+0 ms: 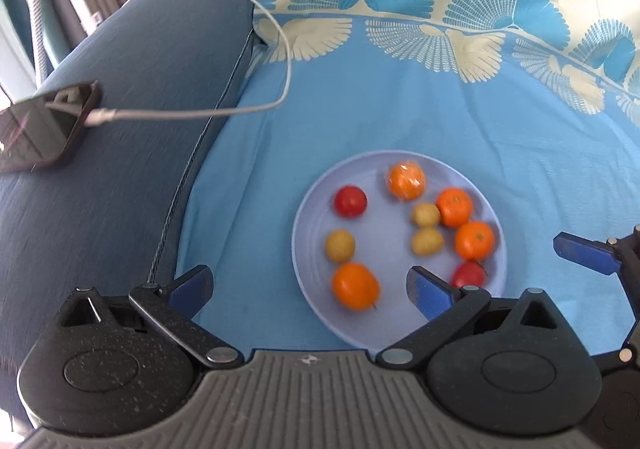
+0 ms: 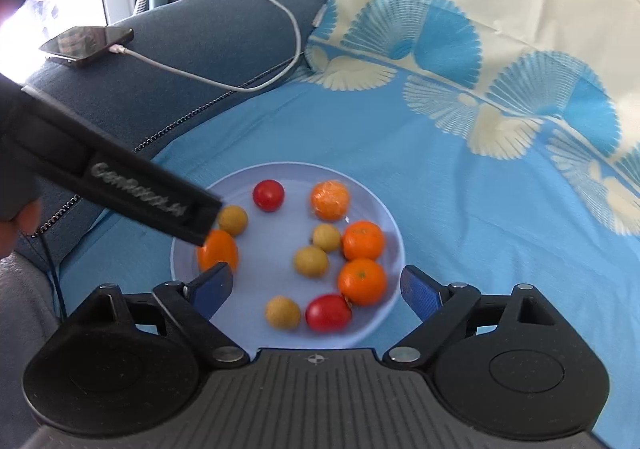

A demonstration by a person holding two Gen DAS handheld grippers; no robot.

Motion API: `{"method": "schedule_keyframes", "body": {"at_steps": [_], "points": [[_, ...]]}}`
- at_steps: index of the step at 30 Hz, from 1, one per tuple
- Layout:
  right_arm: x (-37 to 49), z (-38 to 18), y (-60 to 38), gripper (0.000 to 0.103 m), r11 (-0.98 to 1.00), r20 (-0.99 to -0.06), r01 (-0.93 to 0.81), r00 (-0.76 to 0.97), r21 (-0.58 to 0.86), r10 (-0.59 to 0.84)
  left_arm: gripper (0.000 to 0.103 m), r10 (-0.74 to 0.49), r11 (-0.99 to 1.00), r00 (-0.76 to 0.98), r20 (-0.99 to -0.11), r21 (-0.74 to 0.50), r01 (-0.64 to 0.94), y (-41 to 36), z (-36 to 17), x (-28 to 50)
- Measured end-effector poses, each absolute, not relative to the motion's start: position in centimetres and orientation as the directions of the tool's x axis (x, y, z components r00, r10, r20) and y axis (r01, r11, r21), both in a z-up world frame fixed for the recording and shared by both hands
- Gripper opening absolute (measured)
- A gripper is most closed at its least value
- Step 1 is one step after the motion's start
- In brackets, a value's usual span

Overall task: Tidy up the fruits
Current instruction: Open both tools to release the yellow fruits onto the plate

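Left gripper [image 1: 310, 289] spread wide, holding nothing, poised over near rim of plate [image 1: 312, 249] of fruits [image 1: 406, 181]. Right gripper [image 2: 316, 289] likewise agape, empty, above plate [image 2: 394, 249] on blue sheet [image 2: 480, 209].

My left wrist view looks forward and down over the left tool [image 1: 310, 287], close above the plate [image 1: 316, 205] from its near-left side, armrest with phone [image 1: 44, 127] at far left. My right wrist view looks down over the right tool [image 2: 316, 289], close, plate [image 2: 384, 217] centred. Both share plate, blue sheet [image 2: 460, 185], phone [image 2: 88, 45], cable [image 1: 280, 49]. Each view catches the other tool at its edge.
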State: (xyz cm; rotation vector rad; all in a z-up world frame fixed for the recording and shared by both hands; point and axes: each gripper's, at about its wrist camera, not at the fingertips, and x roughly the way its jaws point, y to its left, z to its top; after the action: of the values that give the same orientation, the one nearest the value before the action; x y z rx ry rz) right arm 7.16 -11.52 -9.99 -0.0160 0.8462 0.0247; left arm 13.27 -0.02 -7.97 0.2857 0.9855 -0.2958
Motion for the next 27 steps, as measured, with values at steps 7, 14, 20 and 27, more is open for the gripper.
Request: {"method": "schedule_keyframes", "body": {"at_steps": [7, 14, 20, 27], "points": [[3.1, -7.4, -11.0, 0.098, 0.998, -0.730, 0.065, 0.683, 0.010, -0.037, 0.103, -0.123, 0.924, 0.532, -0.838, 0.099, 0.369, 0.7, -6.0, 9.1], [-0.2, -5.3, -10.0, 0.102, 0.996, -0.690, 0.094, 0.720, -0.012, -0.076, 0.103, -0.138, 0.926, 0.561, -0.816, 0.094, 0.366, 1.1, -4.2, 5.8], [-2.3, -3.9, -9.4, 0.102, 0.994, -0.672, 0.108, 0.734, -0.035, -0.103, 0.103, -0.144, 0.925, 0.584, -0.799, 0.101, 0.366, 1.6, -3.2, 3.9], [-3.9, -3.0, -9.0, 0.102, 0.992, -0.658, 0.117, 0.744, -0.042, -0.115, 0.103, -0.150, 0.925, 0.591, -0.793, 0.099, 0.368, 1.9, -2.7, 2.6]]}}
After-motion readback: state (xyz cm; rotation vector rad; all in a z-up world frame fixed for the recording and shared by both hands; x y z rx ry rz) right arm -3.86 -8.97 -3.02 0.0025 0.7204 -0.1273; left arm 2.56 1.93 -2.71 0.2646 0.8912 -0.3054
